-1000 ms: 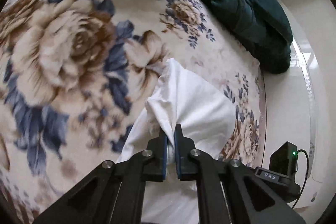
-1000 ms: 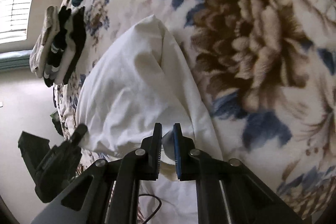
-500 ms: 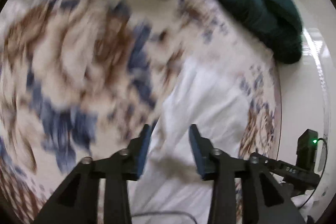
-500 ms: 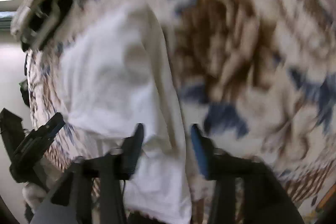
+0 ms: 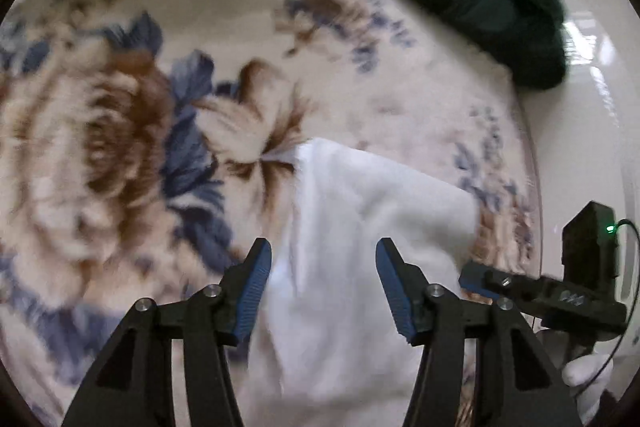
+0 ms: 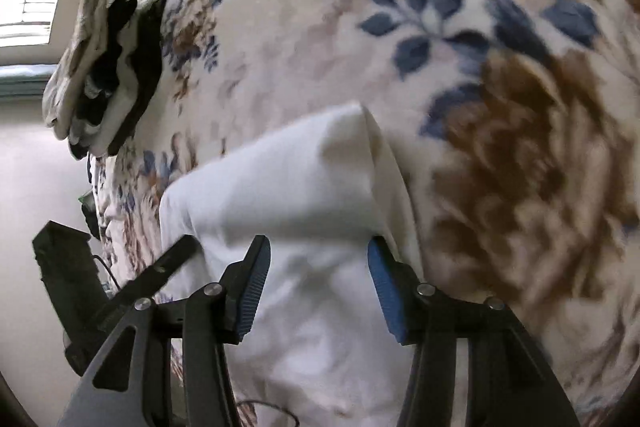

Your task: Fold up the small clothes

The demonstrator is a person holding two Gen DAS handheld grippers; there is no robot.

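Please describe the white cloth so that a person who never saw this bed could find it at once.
Start at the flowered blanket covering the bed. Near its edge, below both open grippers, lies the white cloth, folded over. It is the only plain white piece; the stack of clothes nearby is black and beige.

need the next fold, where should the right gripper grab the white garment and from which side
Probably the raised folded corner of the white garment, at the peak farthest from the right gripper. It stands up off the floral blanket, so open jaws could close across the ridge. Come in low from the near side, straight ahead along the fingers.
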